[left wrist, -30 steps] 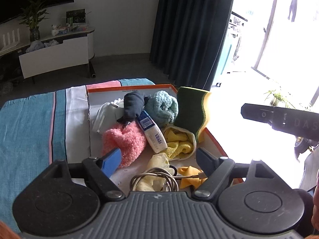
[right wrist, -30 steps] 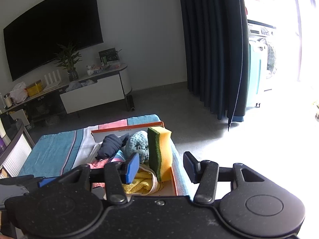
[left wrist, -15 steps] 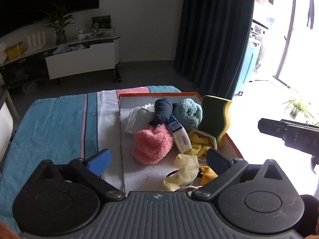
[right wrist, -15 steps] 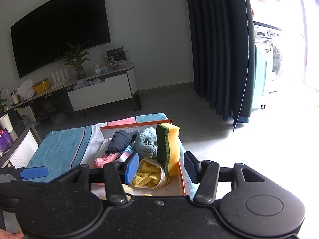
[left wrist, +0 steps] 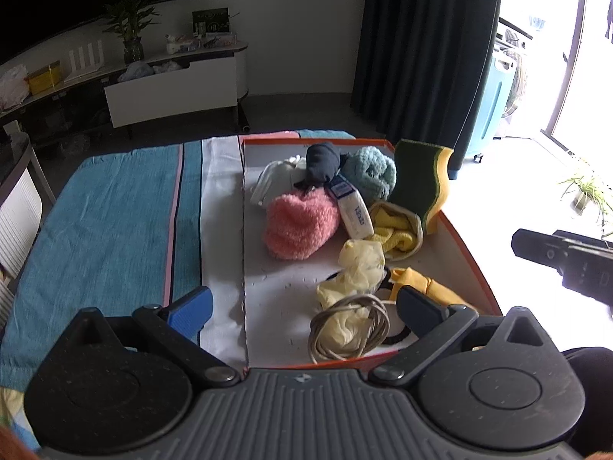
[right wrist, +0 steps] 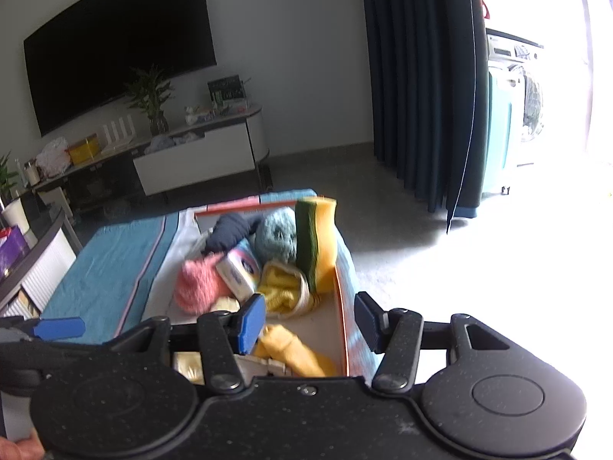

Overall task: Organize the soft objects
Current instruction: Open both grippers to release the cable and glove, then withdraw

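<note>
Left hand-held gripper (left wrist: 302,306): jaws spread wide, nothing between them. It hovers at the near end of the tray (left wrist: 465,245), which lies on a striped cloth (left wrist: 115,211) over the desk. Its left finger sits out over the cloth, its right finger over the tray's near right corner.

Right hand-held gripper (right wrist: 310,320): also open and empty, held above the tray's near right edge, looking along the tray.

Landmark: pink fluffy bundle (left wrist: 300,226), mid-tray.
- Nearer than it, just ahead of the left gripper: pale yellow cloth (left wrist: 362,262) with a cord loop (left wrist: 348,326) over its near end.
- Right of it, touching: white tube (left wrist: 352,211), long axis running away from the gripper.
- Right again: yellow towel (left wrist: 396,230), then an upright sponge (left wrist: 421,180).
- Behind it: dark sock (left wrist: 323,161), blue yarn ball (left wrist: 369,172), white cloth (left wrist: 276,182).

Judgement: left gripper is nearer the pink bundle, which lies straight ahead, slightly left of its centre line. Forward reach, little turning needed.
</note>
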A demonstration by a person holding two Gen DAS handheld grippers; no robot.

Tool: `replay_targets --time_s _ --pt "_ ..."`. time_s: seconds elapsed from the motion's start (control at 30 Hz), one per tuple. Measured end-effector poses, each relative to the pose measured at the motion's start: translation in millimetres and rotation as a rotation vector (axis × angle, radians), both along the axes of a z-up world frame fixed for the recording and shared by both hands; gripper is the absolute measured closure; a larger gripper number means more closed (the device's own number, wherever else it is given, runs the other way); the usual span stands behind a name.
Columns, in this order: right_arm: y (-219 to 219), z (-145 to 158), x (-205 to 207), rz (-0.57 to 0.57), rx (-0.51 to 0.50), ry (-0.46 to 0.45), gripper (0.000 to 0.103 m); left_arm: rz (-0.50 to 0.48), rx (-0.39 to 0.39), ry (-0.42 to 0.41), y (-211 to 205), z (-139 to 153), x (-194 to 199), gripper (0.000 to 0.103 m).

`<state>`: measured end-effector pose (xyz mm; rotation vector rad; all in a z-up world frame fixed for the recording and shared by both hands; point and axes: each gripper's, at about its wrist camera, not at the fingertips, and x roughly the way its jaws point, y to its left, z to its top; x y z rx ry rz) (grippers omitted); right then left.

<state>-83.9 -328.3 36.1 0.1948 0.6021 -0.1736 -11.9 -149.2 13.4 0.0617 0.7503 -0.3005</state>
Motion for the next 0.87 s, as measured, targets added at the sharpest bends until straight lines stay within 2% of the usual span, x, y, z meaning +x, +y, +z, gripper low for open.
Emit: replay_targets --time_s 0.27,0.87 --pt "-0.2 -18.5 -8.9 0.008 0.014 0.053 0.036 0.034 0.024 0.033 1.5 -11.9 -7.1 0.0" --pt "2.4 -24.5 -14.7 0.017 0.017 0.063 0.036 0.03 0.034 0.044 -0.8 -17.6 -14.1 0.0"
